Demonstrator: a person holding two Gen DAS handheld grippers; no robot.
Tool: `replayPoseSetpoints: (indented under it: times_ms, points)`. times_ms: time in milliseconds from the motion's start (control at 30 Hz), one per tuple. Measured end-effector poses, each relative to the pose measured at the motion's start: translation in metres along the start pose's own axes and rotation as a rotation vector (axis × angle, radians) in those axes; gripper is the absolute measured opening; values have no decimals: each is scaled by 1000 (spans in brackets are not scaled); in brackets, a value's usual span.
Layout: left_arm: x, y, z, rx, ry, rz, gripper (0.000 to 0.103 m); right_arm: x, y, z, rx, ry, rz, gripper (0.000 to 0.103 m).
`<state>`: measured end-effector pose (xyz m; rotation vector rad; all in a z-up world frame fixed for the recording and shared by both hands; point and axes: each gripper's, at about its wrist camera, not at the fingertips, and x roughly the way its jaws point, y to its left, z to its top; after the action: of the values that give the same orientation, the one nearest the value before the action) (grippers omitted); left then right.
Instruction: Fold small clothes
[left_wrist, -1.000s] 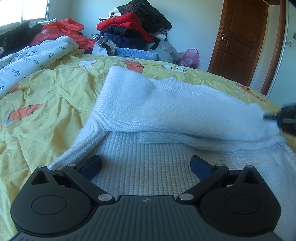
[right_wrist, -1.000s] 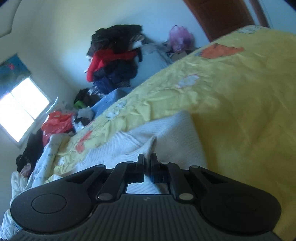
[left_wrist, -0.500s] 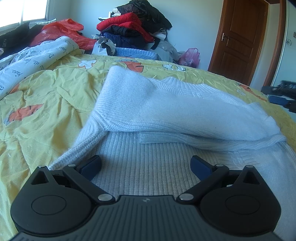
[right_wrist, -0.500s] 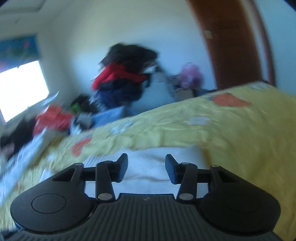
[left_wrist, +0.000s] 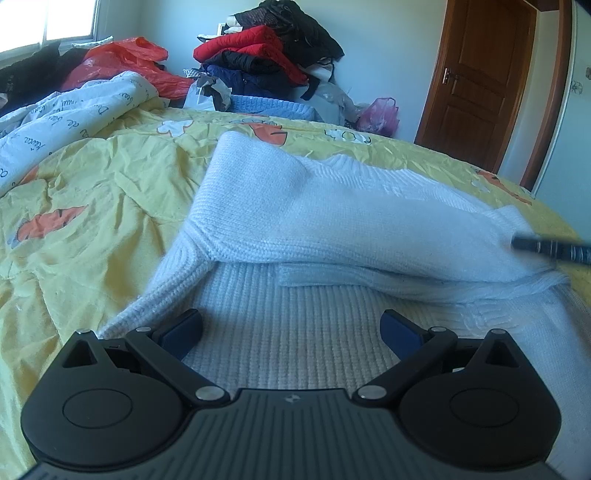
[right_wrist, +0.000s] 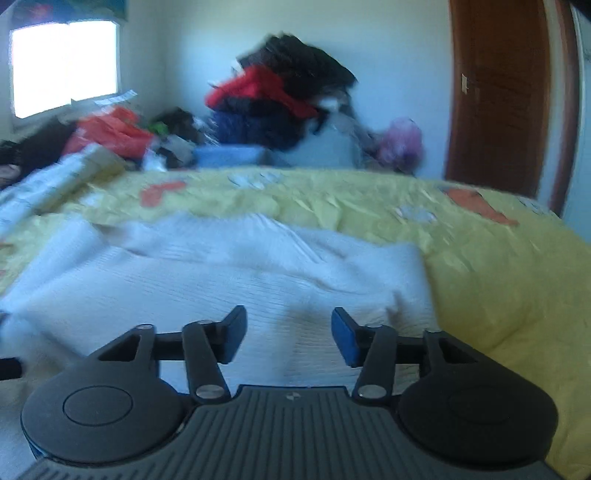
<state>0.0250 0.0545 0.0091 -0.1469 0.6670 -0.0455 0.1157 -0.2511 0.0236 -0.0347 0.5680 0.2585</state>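
sweater: white ribbed knit
bedspread: yellow, orange carrot print
door, 1 o'clock: brown wood
jacket, 12 o'clock: red

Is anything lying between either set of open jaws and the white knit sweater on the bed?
Nothing visible. The left gripper and right gripper both sit just over the white sweater, jaws open, with only knit fabric ahead of them on the yellow bedspread.

Bare yellow bedspread flanks sweater; clothes pile beyond.
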Motion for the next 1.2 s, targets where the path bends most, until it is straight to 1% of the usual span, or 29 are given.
replayPoseSetpoints:
  times_ms: [33,67,100,200,233,300,333,367,433,467,567,633,700,767,800,867,933,1100,1200]
  points:
    - [0,0,0,2,1,1,103,6,-1,-5,-7,51,-11,74]
    - [0,0,0,2,1,1,103,9,-5,-14,-25,49,-10,73]
    - [0,0,0,4,2,2,103,7,-7,-17,-21,27,-1,73]
    - [0,0,-1,7,1,7,103,-10,-2,-10,46,27,-23,72]
    - [0,-1,-1,8,2,8,103,-20,2,-11,65,16,-2,72]
    - [0,-1,-1,13,3,12,103,-40,11,-20,85,1,55,76]
    - [1,-3,-1,16,5,16,103,-45,17,-25,73,15,70,80]
    - [1,-3,-1,22,7,20,103,-48,23,-36,46,49,74,82]
    - [2,-8,-1,38,14,35,103,-43,27,-55,-9,126,39,82]
    - [3,-11,-1,53,21,45,103,-49,31,-66,-66,81,22,83]
    - [1,-20,-3,125,52,88,103,-62,30,-64,-30,98,7,85]
    - [-9,-24,-8,160,60,123,103,-73,28,-70,-19,115,3,86]
    - [-24,-23,-16,152,81,144,103,-87,30,-85,-31,118,-10,89]
    - [-39,-18,-26,128,102,128,103,-107,31,-102,-33,107,-28,96]
    - [-48,-15,-33,113,109,118,103,-116,30,-110,-25,95,-30,97]
    - [-61,-13,-47,109,90,110,103,-129,28,-118,9,80,-28,100]
    - [-69,-15,-61,127,37,112,103,-133,26,-121,40,70,-32,101]
    - [-63,-16,-58,118,32,117,103,-122,35,-119,-16,95,-61,102]
    - [-63,-17,-58,120,30,119,103,-123,31,-118,-2,94,-56,101]
